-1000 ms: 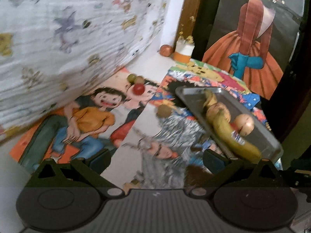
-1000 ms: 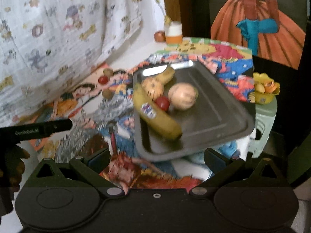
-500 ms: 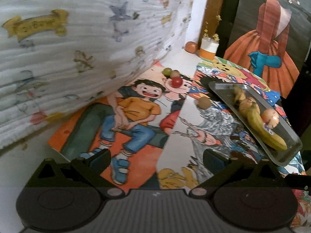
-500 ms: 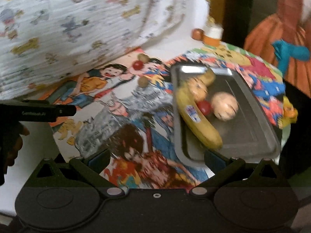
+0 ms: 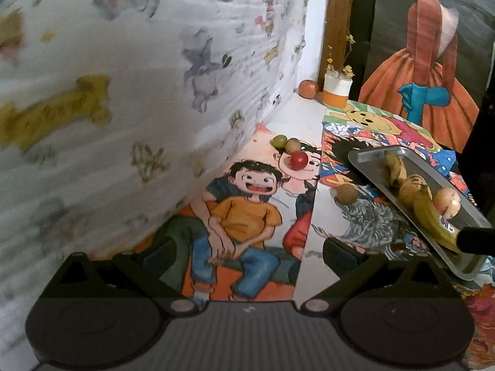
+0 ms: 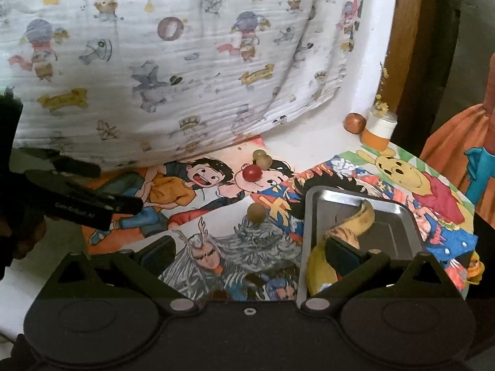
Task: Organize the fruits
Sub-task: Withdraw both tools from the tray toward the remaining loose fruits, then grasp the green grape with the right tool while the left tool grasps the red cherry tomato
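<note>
Both tongs gape wide — left tongs (image 5: 249,252), right tongs (image 6: 250,252).

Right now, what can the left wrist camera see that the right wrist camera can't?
Only the left wrist view shows the round tan fruit on the metal tray, plus the orange-skirted painted lady's red bodice. Only the right wrist view shows the left gripper from outside. Both show the small red round fruit, the loose brown ball-shaped fruit and the yellow banana.

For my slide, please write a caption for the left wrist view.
Open left gripper above cartoon posters; loose fruits lie beside a metal tray holding bananas.
</note>
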Demonstrator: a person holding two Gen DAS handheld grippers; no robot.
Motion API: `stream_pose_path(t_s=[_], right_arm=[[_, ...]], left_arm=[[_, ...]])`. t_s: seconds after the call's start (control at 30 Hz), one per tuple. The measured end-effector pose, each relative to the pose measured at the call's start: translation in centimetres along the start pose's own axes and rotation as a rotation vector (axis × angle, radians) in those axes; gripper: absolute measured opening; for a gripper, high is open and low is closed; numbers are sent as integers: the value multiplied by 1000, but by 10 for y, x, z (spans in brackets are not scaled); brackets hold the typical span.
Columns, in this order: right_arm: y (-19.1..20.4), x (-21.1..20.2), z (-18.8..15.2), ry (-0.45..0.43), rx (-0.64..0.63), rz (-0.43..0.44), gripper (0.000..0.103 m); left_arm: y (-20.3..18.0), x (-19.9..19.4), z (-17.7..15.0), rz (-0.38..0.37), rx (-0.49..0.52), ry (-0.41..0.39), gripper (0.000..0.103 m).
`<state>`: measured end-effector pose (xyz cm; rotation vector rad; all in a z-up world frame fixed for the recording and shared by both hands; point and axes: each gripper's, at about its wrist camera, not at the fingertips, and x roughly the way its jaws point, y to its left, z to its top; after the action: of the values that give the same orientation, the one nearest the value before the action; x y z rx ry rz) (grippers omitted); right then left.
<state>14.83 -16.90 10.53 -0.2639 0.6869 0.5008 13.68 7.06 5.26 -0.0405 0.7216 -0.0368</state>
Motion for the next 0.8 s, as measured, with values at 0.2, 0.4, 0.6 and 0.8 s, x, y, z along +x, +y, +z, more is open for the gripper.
stream_pose_path(t_s=[0.2,0.4,0.6,0.8], right_arm=[[-33,10,45,-18,7,26,102],[-80,50,116,46,72,111,102],[-102,139,152,189,102,211,101],[-98,217,154,310,117,251,90]], left_arm=[[-4,17,16,-6,47,-15,103],[-14,44,33,-36,44,-39,103],[-26,80,49,-61,8,-52,103],[-32,120,61,-73,-26,-38,103]])
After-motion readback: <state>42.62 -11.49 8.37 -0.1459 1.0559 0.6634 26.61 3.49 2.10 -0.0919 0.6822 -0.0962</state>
